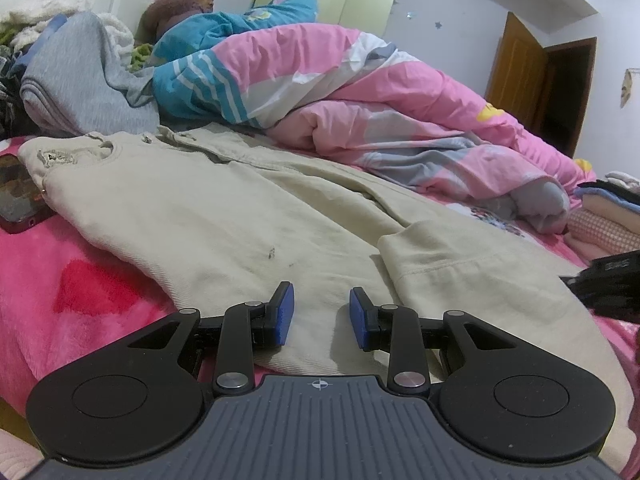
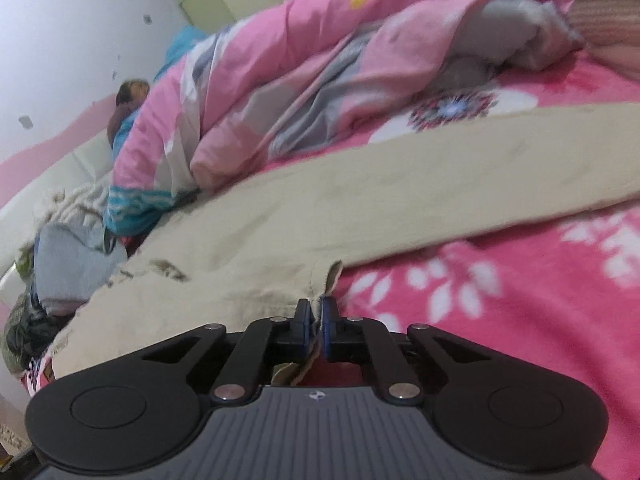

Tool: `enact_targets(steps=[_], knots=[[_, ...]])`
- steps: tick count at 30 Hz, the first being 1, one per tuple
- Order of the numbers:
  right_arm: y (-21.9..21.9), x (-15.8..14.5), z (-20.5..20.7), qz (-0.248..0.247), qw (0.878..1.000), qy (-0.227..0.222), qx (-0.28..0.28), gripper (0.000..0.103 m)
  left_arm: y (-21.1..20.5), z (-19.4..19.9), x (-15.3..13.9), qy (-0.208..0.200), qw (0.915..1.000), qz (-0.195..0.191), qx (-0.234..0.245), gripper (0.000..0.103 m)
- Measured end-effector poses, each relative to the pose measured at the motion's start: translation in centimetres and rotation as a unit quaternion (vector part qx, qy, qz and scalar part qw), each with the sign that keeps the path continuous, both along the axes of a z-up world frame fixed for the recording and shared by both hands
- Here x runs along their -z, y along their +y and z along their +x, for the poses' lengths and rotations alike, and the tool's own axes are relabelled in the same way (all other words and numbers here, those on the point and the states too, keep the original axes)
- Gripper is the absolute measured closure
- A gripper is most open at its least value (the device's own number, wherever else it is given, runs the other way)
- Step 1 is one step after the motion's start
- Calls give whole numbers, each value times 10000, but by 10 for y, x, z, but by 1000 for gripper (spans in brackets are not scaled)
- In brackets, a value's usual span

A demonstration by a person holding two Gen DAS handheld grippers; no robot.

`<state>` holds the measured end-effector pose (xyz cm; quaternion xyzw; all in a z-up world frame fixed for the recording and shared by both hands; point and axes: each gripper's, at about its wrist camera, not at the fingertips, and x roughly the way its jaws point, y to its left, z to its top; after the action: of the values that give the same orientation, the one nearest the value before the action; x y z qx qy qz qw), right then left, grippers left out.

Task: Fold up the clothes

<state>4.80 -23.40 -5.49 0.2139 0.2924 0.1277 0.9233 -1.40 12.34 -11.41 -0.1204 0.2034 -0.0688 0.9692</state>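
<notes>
A cream cotton sweatshirt (image 1: pixel 224 216) lies spread across the bright pink fleece blanket (image 1: pixel 80 296) on the bed, filling the middle of the left wrist view from the collar at the upper left of the frame down to the hem at the lower right, and you are at the start of the fold rather than the end of it. One sleeve (image 1: pixel 432 248) already lies turned in across the body at centre right, but the garment is otherwise flat and at full length, with no crease made across it. Your right gripper (image 2: pixel 316 312), low in the middle of the right wrist view, is clenched on a pinch of the sweatshirt's edge: the blue pads (image 2: pixel 329 322) stand almost together with a tongue of cream cloth rising between them. Your left gripper (image 1: pixel 322 316), at the bottom centre of its own frame, is released, its blue pads apart with cloth beneath them but nothing caught between. A dark phone (image 1: pixel 20 200) rests at the left edge beside the shoulder, and a rumpled pink, white and blue quilt (image 1: pixel 360 92) is heaped along the upper half of the frame, just beyond the garment. To the far right sits a small stack of folded clothes (image 1: pixel 612 204), which suggests other pieces are finished. What remains here, by the look of it, is the second side and the folds that shorten the body.
</notes>
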Motion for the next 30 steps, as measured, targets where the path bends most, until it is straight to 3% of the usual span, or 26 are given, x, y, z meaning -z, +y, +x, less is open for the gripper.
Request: enact_targets(steps=[11,21,30], knots=[[-109,-40,-68,-349,9904,-461,1257,98,-3,0,1,-27,10000,58,-48,72],[-191,-37,-90,-780,9766,-45,2002,98,-6,-2,1,-74,9998,189,-89,72],[-226,-36,-96,-1081,9678,72,2271,98,-8,-2,3,-118,9994,309,-96,72]])
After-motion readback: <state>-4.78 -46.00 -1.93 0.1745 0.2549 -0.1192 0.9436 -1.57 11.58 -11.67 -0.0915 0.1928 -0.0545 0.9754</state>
